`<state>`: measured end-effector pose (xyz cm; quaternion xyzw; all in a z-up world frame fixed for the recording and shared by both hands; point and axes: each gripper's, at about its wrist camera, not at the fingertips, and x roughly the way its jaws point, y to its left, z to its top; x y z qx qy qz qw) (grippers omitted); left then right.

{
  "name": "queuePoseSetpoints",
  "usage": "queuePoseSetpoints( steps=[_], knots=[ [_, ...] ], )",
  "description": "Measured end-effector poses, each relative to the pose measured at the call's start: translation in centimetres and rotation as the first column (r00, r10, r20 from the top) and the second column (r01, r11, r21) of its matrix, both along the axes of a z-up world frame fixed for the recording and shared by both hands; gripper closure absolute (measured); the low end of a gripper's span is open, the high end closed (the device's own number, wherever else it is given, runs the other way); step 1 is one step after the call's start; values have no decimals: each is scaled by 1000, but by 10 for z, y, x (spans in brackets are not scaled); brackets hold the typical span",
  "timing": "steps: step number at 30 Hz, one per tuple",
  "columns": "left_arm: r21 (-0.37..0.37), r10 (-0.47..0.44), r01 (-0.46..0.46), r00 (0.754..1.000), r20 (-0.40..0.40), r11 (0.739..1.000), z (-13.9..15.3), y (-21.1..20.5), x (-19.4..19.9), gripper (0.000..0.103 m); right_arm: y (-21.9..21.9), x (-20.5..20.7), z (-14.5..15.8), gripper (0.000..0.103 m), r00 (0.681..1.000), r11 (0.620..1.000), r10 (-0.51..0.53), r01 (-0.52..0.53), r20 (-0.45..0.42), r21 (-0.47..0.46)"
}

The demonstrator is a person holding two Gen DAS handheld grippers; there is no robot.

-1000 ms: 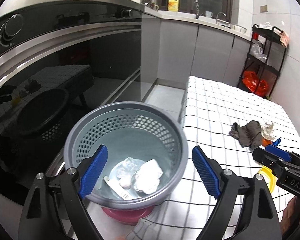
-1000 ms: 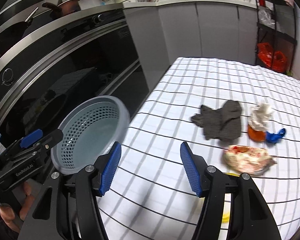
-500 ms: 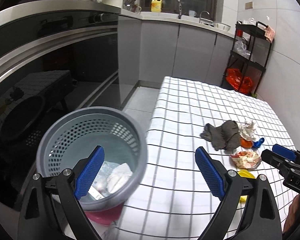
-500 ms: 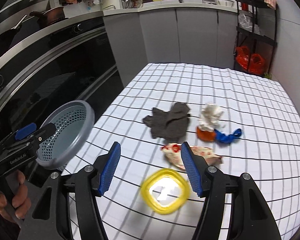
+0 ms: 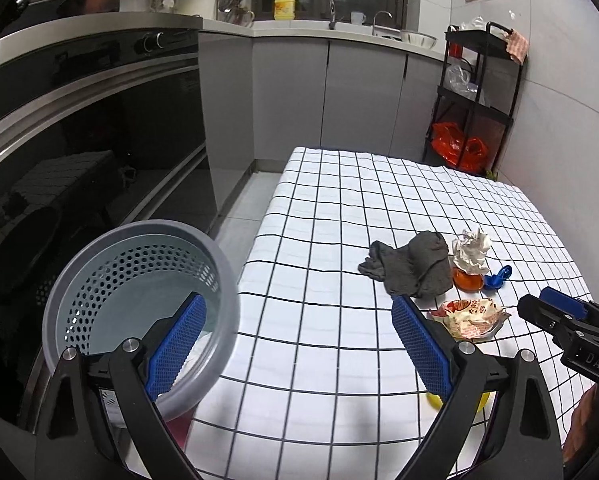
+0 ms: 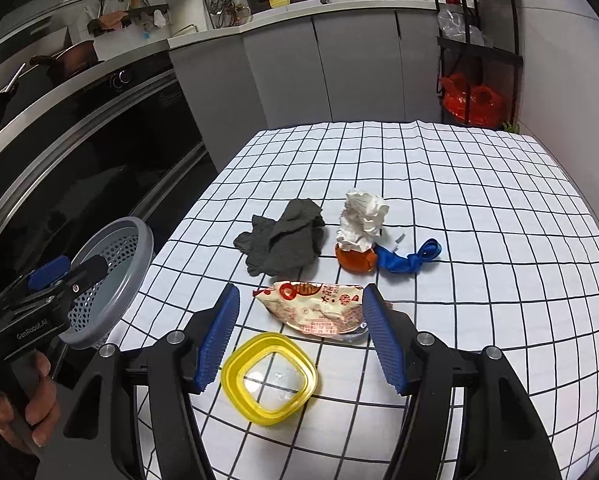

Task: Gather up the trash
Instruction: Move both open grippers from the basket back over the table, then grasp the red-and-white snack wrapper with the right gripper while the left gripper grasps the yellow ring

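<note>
We hold our right gripper (image 6: 299, 336) over the near part of the table (image 6: 479, 208), its blue pads set moderately apart with nothing pressed between them. Just beneath and between the pads lies a yellow-rimmed clear lid (image 6: 269, 378), flat on the checked cloth close to the near edge. Touching no pad, a crumpled snack wrapper (image 6: 319, 306) in cream and red lies just beyond the lid, its ends reaching toward both fingertips.

Our left gripper (image 5: 295, 340) hangs at the table's left edge, jaws spread wide and lately opening further, empty. Its left pad sits in front of the grey perforated bin (image 5: 139, 304), which stands beside the table just off that left edge; something pale lies at its bottom, too hidden to name. In the right wrist view our left hand (image 6: 23, 404) grips the handle of that tool.

Farther in, near the middle of the table, a dark grey rag (image 6: 283, 240) lies bunched. Just to its right a wad of white paper (image 6: 361, 220) rests on an orange piece (image 6: 355, 260), and a limp blue balloon (image 6: 407, 258) touches the orange piece on its right side.

Beyond the table's far edge stand grey cabinets (image 5: 359, 92), a black shelf rack (image 5: 475, 100) with a red bag (image 5: 459, 148) at its foot, and the dark oven front (image 5: 99, 152) along the left.
</note>
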<state>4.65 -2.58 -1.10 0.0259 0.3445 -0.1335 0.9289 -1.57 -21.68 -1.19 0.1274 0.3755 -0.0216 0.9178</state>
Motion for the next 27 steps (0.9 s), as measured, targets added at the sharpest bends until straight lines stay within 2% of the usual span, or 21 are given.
queuePoseSetpoints(
  steps=[13, 17, 27],
  knots=[
    [18, -40, 41, 999, -35, 999, -13, -30, 4, 11, -45, -12, -6, 40, 996, 996, -85, 84, 13, 26],
    [18, -42, 42, 998, -44, 999, -16, -34, 4, 11, -62, -15, -13, 39, 994, 993, -113, 113, -6, 44],
    [40, -58, 61, 996, -70, 997, -29, -47, 4, 10, -59, -11, -32, 39, 995, 995, -84, 87, -57, 47]
  ],
)
